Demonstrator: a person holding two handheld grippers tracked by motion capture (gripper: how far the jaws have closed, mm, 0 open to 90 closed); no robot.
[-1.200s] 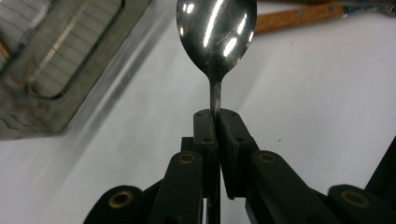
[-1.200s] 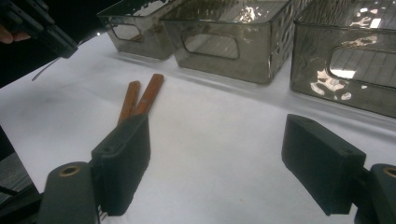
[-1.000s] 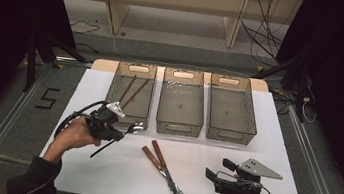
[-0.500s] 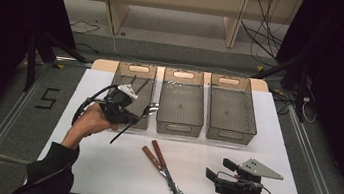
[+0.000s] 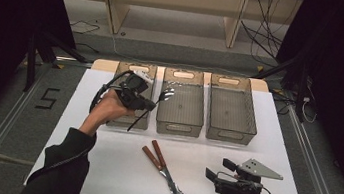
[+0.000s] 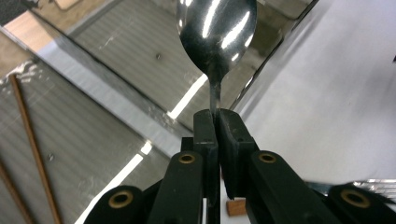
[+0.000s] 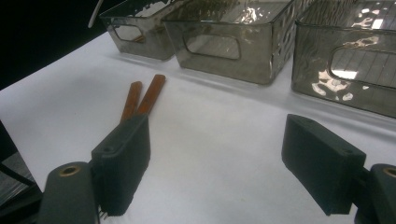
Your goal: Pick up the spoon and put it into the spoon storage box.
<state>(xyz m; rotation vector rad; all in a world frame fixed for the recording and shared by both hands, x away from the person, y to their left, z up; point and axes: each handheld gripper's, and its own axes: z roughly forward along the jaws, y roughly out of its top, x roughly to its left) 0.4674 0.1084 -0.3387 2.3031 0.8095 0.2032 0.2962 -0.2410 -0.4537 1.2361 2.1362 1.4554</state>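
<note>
Aloft: spoon (image 6: 216,35) clamped in left gripper (image 6: 217,122).
Over middle bin (image 5: 181,103); right gripper (image 7: 219,161) gaping, empty.

White table (image 5: 100,168), three clear bins (image 5: 179,123), two wooden-handled forks (image 5: 163,169)

Three bins stand side by side along the far half of the table (image 5: 100,168): the left bin (image 5: 126,68), the middle bin (image 5: 179,123) and the right bin (image 5: 230,130). Over the gap between left and middle bins hangs the left gripper (image 5: 151,105), with the spoon (image 5: 165,96) pinched at its neck, bowl above the middle bin's near-left corner (chopsticks (image 6: 32,140) lie in the left bin). In front of the middle bin, two forks (image 5: 163,169) lie together on the table. To their right, near the front edge, sits the right gripper (image 5: 217,169).
</note>
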